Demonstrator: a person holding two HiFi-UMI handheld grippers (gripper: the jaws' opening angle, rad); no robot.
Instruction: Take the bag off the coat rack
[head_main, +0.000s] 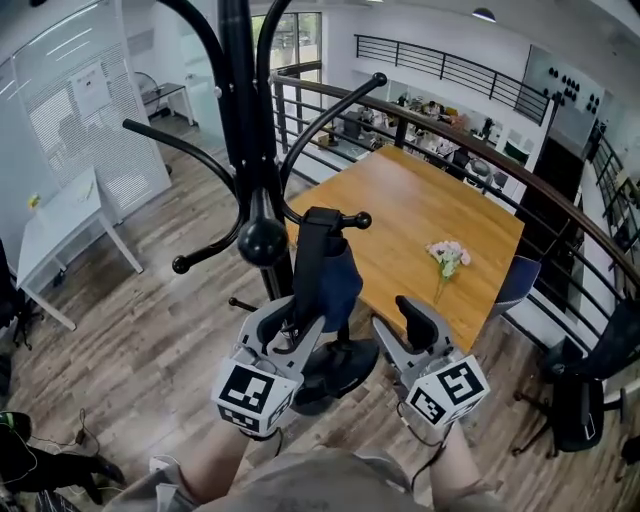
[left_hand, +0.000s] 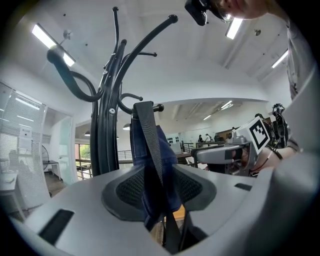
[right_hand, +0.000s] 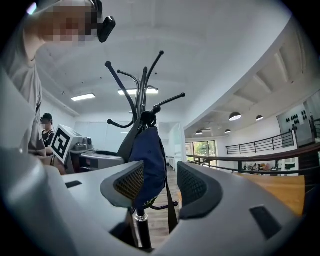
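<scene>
Both pointing level, left tool (head_main: 298, 322) straddling bag (head_main: 338, 285), right tool (head_main: 410, 325) alongside

- Rack (head_main: 238, 120): black, upright; curved arms (head_main: 182, 149) tipped with balls.
- Bag (head_main: 338, 285): dark blue, hung by black strap (head_main: 310, 250) from a low arm.

The top of the coat rack (head_main: 240, 120) runs off the top edge in the head view. There the left gripper (head_main: 300, 325) hides the low part of the bag (head_main: 338, 280). It and the right gripper (head_main: 408, 318) hide parts of the rack's round foot (head_main: 340, 365). In the left gripper view the bag's bottom end sinks out of sight behind the fingers (left_hand: 125, 192). The people (left_hand: 204, 138) far back are too small to make out.
</scene>
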